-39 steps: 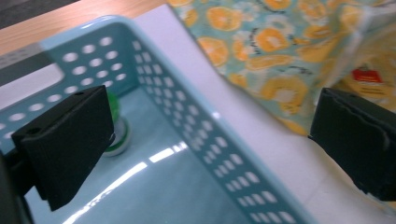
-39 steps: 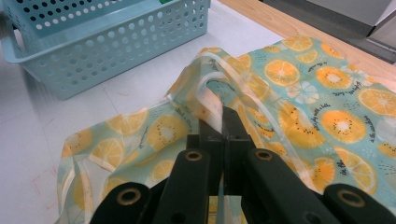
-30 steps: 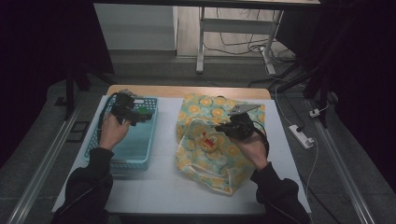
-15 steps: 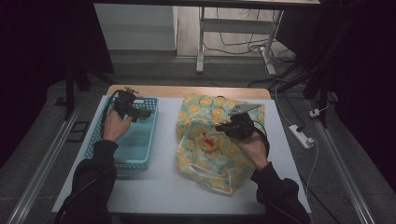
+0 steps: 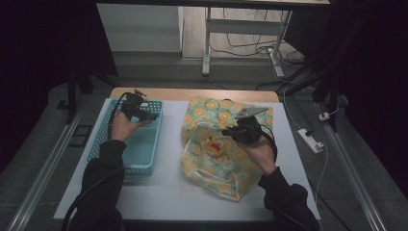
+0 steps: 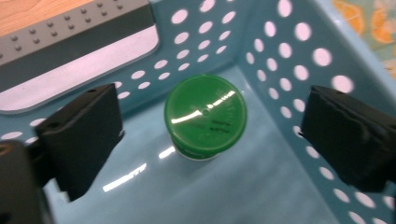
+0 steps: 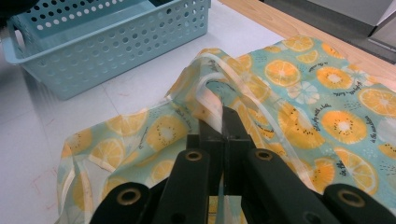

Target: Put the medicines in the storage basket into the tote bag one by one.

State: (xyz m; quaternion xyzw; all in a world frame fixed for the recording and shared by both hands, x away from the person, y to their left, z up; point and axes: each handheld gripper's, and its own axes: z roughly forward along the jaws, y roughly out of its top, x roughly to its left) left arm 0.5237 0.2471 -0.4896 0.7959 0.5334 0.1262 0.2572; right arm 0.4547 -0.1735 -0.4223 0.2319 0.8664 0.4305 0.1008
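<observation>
My left gripper hangs open over the far end of the light blue perforated basket. In the left gripper view a small container with a green lid stands upright on the basket floor between the two jaws, which do not touch it. The jaws have just been closing a little. My right gripper is shut on the translucent handle strip of the orange-slice patterned bag, lifting its edge. Something red shows inside the bag's mouth.
The basket sits left of the bag on a white mat over a wooden table. A power strip and cables lie on the floor at the right.
The left hand has shifted slightly right and sunk toward the basket's far end. The right gripper and the bag have stayed put.
</observation>
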